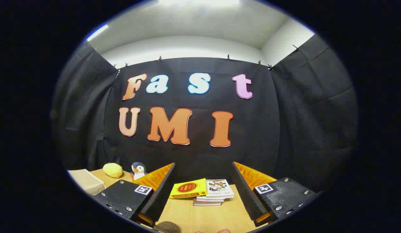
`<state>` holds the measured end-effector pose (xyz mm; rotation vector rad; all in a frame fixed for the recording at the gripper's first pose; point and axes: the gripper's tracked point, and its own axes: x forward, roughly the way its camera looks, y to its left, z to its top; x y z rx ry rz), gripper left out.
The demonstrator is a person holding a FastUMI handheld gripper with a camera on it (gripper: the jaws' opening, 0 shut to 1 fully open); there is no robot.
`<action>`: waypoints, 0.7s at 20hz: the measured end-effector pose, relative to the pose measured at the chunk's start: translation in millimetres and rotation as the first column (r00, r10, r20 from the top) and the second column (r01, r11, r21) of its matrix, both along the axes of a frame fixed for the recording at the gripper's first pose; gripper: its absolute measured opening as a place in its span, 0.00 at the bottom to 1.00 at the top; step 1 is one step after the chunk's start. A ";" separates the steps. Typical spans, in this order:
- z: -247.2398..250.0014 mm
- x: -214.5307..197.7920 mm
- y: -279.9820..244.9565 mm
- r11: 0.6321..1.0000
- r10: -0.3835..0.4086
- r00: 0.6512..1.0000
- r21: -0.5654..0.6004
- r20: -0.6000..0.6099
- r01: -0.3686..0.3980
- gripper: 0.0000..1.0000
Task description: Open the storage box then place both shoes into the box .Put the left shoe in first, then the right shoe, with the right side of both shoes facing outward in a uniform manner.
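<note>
Shoes and storage box lie somewhere out of sight, since the gripper [202,194] is held level, looking across the worktop [203,216] at the booth wall, its fingers spread wide with nothing between them. Beyond them sits a stack of books [208,192]; a plush penguin [138,170] and yellow toy [112,170] stand farther left.

The gripper camera is looking forward, low over the table [200,215], between its spread fingers [161,191], facing the booth's wall.
</note>
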<state>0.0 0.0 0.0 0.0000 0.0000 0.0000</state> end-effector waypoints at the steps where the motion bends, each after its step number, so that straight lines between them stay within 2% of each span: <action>1: 4.6 -1.2 4.8 1.000 -0.003 1.000 -0.004 0.004 0.003 0.99; 14: 46.4 3.2 62.5 0.999 0.036 0.999 0.019 0.032 -0.037 0.99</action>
